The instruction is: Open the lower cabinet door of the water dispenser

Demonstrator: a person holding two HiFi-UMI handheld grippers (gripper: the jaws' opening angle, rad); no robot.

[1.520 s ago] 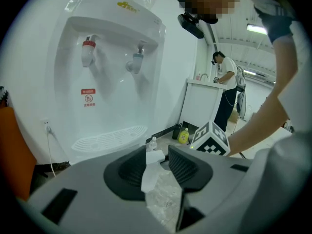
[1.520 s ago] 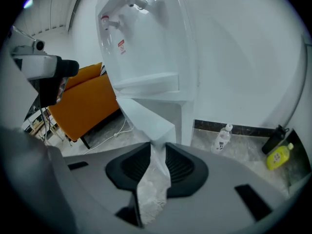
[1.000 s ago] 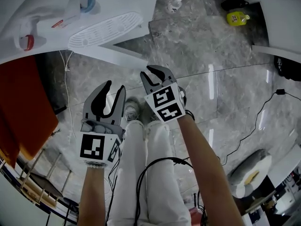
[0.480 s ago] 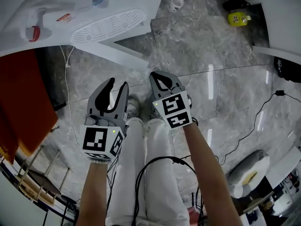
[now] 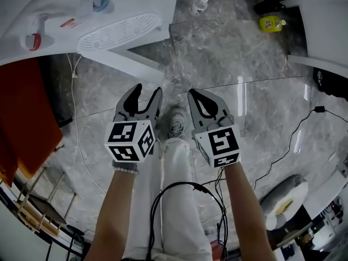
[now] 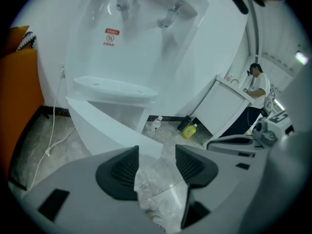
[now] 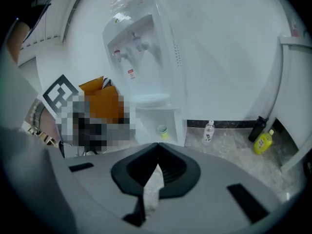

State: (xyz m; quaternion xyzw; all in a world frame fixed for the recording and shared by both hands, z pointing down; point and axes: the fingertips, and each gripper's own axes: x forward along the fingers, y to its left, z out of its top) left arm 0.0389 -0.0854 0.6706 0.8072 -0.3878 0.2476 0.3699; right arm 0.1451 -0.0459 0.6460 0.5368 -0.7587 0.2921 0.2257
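The white water dispenser (image 5: 81,15) fills the head view's top left, with its drip tray (image 5: 120,30) above the lower cabinet door (image 5: 130,57), which stands swung out. The left gripper view shows that door (image 6: 112,128) as an angled white panel. Inside the open cabinet (image 7: 161,123) in the right gripper view sits a green cup (image 7: 162,130). My left gripper (image 5: 145,99) hangs over the floor short of the door; its jaws have just been opening and nothing is between them (image 6: 157,152). My right gripper (image 5: 200,95) is beside it, shut and empty (image 7: 157,147).
An orange object (image 5: 27,113) and a white cable (image 5: 76,118) lie left of the dispenser. A clear bottle (image 5: 200,3) and a yellow bottle (image 5: 270,22) stand on the marble floor by the far wall. A white unit (image 5: 326,26) is at the right; a person (image 6: 256,84) stands far off.
The right gripper has shut and shifted right. The left gripper has moved toward the dispenser's door, rolled so two marker faces show, and spread its jaws wider.
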